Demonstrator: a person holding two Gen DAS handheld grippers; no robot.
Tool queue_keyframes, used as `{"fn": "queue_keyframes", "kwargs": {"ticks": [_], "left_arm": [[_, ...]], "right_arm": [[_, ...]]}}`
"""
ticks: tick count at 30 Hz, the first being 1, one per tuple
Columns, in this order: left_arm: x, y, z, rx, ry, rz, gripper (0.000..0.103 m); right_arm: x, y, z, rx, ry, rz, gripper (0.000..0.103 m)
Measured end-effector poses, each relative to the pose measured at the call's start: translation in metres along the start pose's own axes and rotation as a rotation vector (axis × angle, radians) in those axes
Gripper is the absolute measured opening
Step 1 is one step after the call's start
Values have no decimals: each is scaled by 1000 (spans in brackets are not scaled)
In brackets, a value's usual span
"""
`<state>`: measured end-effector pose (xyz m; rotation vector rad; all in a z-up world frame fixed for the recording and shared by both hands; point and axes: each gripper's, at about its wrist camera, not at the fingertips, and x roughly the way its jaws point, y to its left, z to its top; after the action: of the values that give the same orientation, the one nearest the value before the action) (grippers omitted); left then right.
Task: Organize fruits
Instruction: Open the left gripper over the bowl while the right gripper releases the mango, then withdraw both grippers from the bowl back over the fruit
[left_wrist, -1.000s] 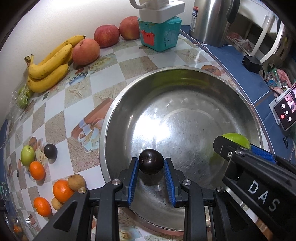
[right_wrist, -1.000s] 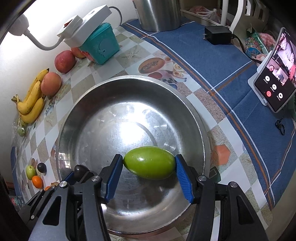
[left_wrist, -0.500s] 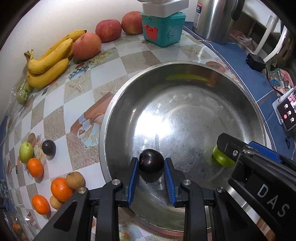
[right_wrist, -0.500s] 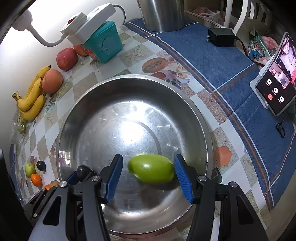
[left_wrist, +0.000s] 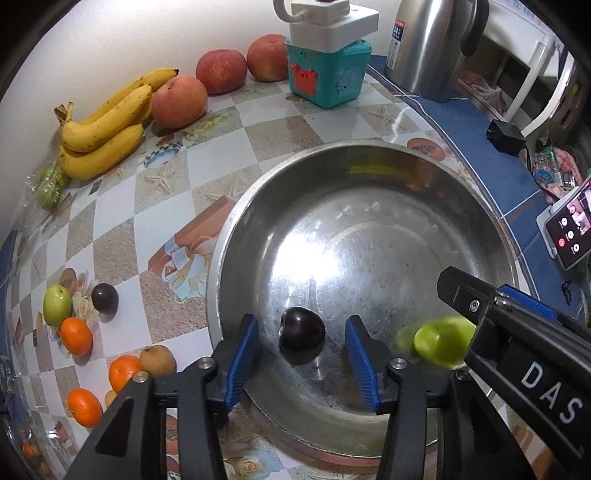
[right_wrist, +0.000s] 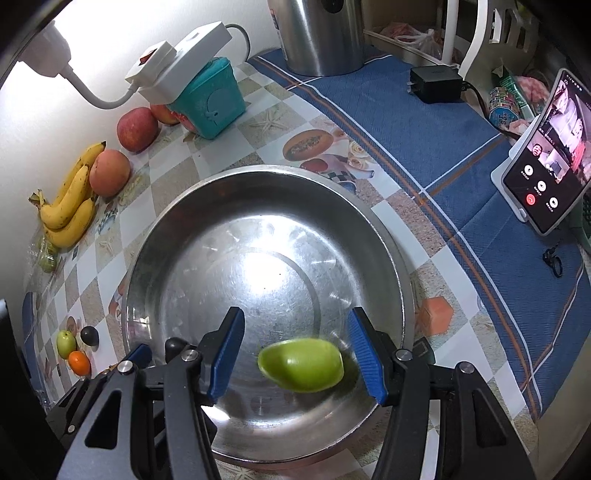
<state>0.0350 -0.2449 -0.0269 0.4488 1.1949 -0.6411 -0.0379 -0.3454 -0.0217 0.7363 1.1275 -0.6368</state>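
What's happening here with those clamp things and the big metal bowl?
A person holding two grippers is sorting fruit into the steel bowl. Both are open: the left gripper frames a dark plum, the right gripper a blurred green fruit. More fruit waits on the table, including bananas.

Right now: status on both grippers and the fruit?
Left gripper open, dark plum loose between fingers. Right gripper open, green fruit blurred, loose over the steel bowl. Nothing blocking.
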Motion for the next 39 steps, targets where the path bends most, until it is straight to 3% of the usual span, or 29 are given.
{"fn": "queue_keyframes", "kwargs": {"ticks": [6,16,19,28,31,39], "left_arm": [[-8,7,-1,-29,-10,17,68],[-15,46,-1,-155,9,85,69],[-17,64,0,-219,12,106,69],[-22,105,-6,-352,12,136,73],[-23,112,-9,-376,12,143,76],[-20,118,-11,-389,23,164,83]], "right_arm": [[-2,-1,1,-3,-4,-2,61],[-6,0,2,-14,-12,-6,62],[-6,2,2,-28,-10,-7,72],[-7,13,0,-66,-15,1,73],[-6,15,0,-74,-11,0,79],[-4,19,-1,-98,-6,-4,79]]}}
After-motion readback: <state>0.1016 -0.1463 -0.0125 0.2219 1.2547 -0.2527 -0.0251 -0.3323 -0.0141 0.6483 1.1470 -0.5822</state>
